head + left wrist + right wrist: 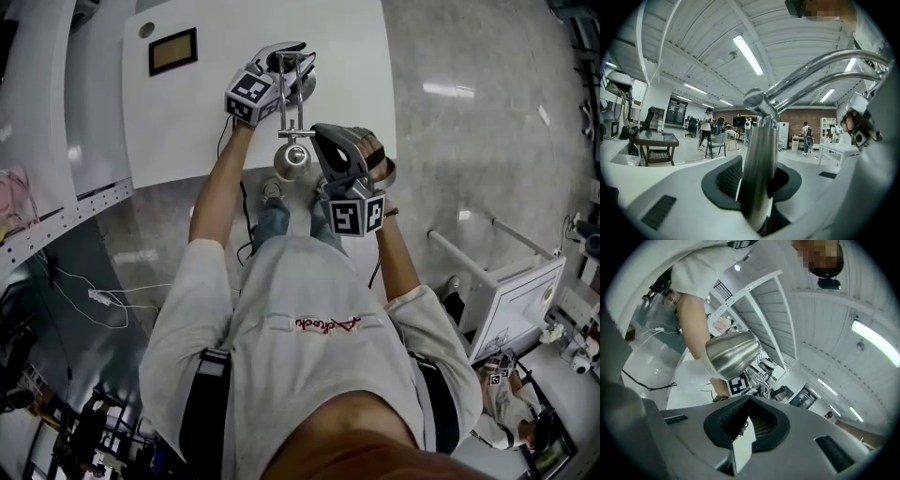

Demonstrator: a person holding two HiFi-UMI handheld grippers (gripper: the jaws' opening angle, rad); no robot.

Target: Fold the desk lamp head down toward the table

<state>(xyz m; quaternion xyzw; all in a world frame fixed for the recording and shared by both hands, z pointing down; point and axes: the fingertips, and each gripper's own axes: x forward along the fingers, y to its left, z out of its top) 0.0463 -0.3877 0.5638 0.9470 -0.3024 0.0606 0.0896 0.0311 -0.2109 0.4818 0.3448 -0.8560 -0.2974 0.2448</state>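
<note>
Chrome jointed-arm desk lamp (292, 117): upper centre of frame, on white bench (187, 122). Left claw (286, 73) clamped on upright steel post (757, 159). Right claw (749, 419) closed, empty, beside conical steel head (732, 354). Likely rigid, slick, stiff-hinged; take at head.

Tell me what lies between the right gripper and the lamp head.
Nothing: the stretch from the shut right gripper to the lamp head is bare air, seen in the right gripper view; they do not touch.

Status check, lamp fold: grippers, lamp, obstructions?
Left gripper shut on chrome lamp post. Right gripper shut, empty, just short of steel cone lamp head. No obstruction seen.
</note>
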